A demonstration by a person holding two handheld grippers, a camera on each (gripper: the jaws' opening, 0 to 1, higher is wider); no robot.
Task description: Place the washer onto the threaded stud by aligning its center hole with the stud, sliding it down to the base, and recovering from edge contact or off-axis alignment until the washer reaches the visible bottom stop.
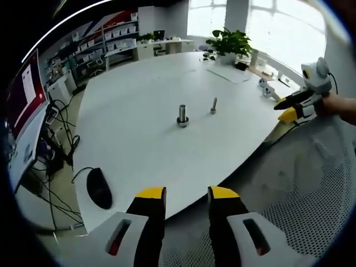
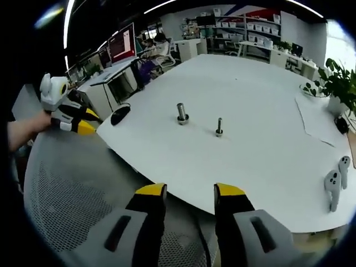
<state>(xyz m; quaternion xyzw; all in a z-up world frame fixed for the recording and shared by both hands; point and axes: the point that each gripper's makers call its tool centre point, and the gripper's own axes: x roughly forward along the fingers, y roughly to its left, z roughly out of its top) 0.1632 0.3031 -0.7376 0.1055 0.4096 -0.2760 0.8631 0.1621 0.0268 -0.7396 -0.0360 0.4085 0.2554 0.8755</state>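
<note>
White desk carries the threaded stud and a metal post; we see left gripper and right gripper both open, empty.

No text can be read; the monitor shows red and white areas, seemingly too blurred.

We see a brightly lit room in both views. In the left gripper view, daylight pours through the windows behind the potted plant and blows them out to plain white. The white table shines evenly, with only small soft shadows at the threaded stud. Ceiling light strips glare in the right gripper view. Straight lines bow near the edges, where detail turns soft.
</note>
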